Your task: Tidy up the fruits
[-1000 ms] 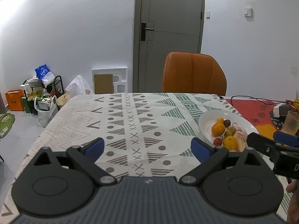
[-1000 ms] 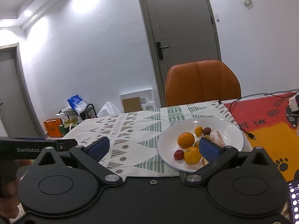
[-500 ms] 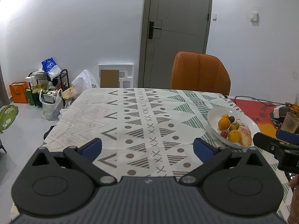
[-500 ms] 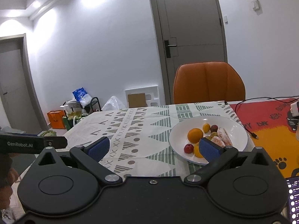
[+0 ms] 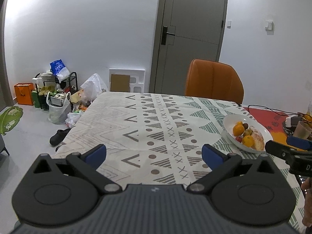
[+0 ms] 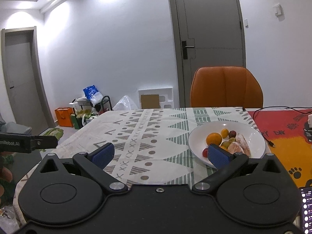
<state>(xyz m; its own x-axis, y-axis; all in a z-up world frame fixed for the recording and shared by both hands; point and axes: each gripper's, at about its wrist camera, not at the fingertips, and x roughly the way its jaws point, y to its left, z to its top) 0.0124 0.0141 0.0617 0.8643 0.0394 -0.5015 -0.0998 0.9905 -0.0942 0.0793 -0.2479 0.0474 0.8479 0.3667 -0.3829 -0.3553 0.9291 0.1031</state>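
Fruits sit gathered in a white plate on the right side of a table covered by a patterned tablecloth, so the sorting looks either finished or not yet begun; nothing in view tells which, and no fruit lies loose on the cloth. Neither tool holds anything. Across the table's far edge stands an orange chair, in front of a grey door. The plate rests near the edge of the cloth, beside a red and orange mat. Within the plate, the largest pieces are pale peeled citrus segments on its right side. Next in size is a round orange toward the left. A second orange fruit shows at the near rim in the left camera. Smaller items follow: a little yellow-orange fruit, a dark purple one beside it, a greenish one near the middle, and a small red one at the near edge. The left gripper hovers above bare cloth, its jaws spread wide and empty. The right gripper hangs just short of the plate, jaws likewise spread wide, its right blue pad hiding part of the plate's near side.
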